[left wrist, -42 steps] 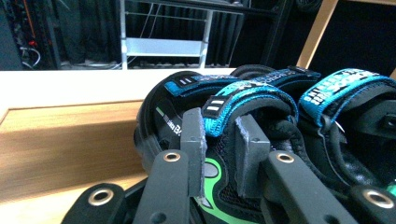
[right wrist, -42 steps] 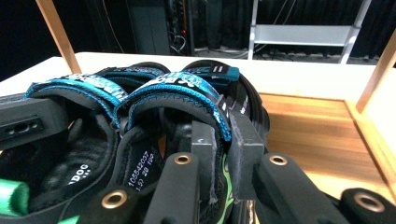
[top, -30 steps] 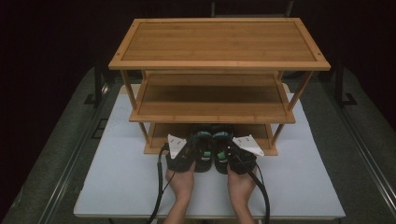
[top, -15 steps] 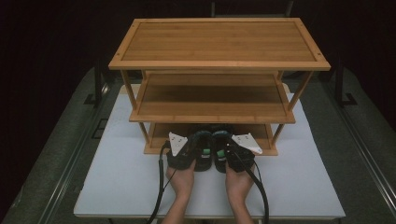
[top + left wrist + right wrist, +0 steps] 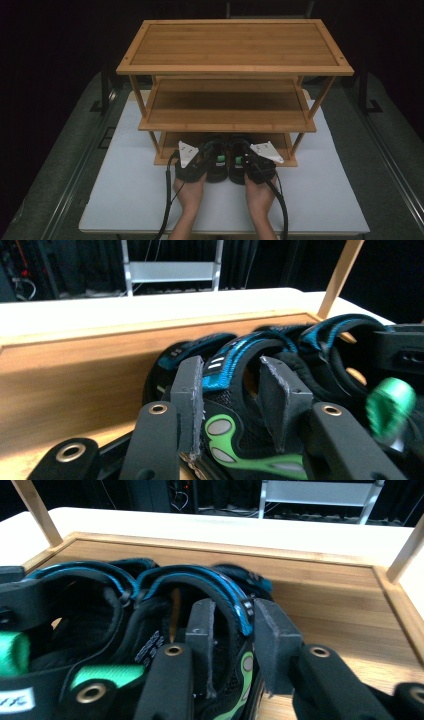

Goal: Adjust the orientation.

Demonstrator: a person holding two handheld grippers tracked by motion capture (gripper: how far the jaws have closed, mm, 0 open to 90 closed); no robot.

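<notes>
Two black sandals with blue straps and green marks lie side by side on the bottom shelf (image 5: 162,159) of a bamboo rack (image 5: 235,45). My left gripper (image 5: 206,159) reaches to the heel of the left sandal (image 5: 216,167), and my right gripper (image 5: 248,159) to the heel of the right sandal (image 5: 237,167). In the left gripper view the left gripper (image 5: 232,390) straddles the left sandal's (image 5: 225,432) heel strap, pads slightly off it. In the right gripper view the right gripper (image 5: 235,635) likewise straddles the right sandal's (image 5: 200,582) blue strap. Both sets of jaws have just been opening.
The rack has three tiers and stands on a white table (image 5: 125,195); its middle shelf (image 5: 225,120) overhangs the sandals. Thin wooden legs (image 5: 322,97) rise at the corners. Dark floor and metal rails (image 5: 80,170) flank the table.
</notes>
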